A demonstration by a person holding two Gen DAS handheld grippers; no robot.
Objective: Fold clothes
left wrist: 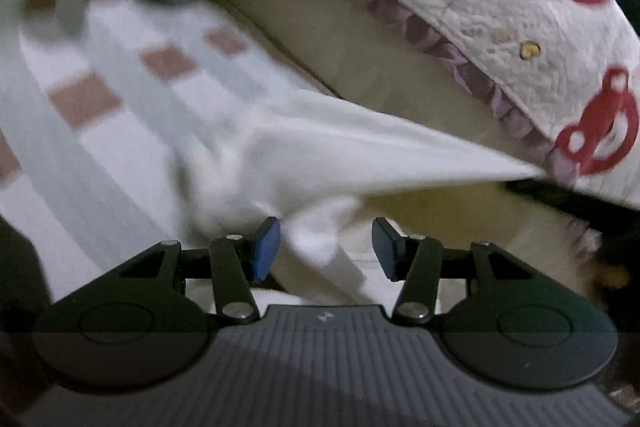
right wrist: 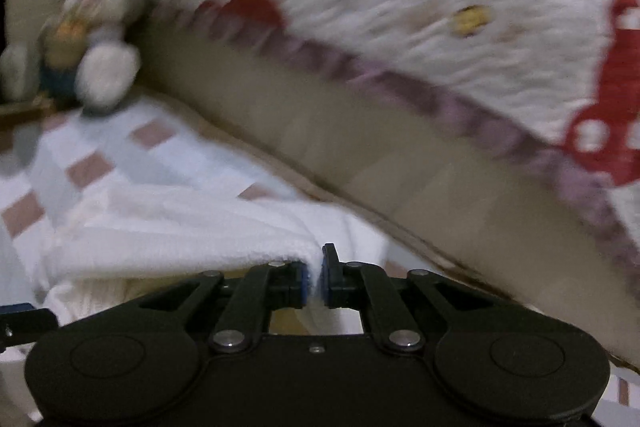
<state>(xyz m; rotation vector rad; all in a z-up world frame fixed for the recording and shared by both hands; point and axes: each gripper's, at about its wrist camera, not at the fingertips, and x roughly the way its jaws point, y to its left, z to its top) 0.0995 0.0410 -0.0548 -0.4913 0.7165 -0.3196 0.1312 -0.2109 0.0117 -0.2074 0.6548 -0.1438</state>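
Leftward: checked sheet (left wrist: 100,75) on the bed, plush rabbit (right wrist: 100,7) at its far end. Left tongs (left wrist: 326,247) spread wide, white garment (left wrist: 320,147) draped between the fingers, not pinched. Garment pulled taut toward the right above the sheet. Right tongs (right wrist: 315,277) pressed together on a garment fold. Rightward: quilt (right wrist: 400,7), red motifs, purple frill.

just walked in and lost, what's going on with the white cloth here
A person is folding a white garment on a checked sheet, with a handheld tool in each hand. The right tool is shut on an edge of the garment. The left tool is open, with a fold of the fabric lying between its fingers, not gripped. A stuffed rabbit and a quilted blanket sit behind.
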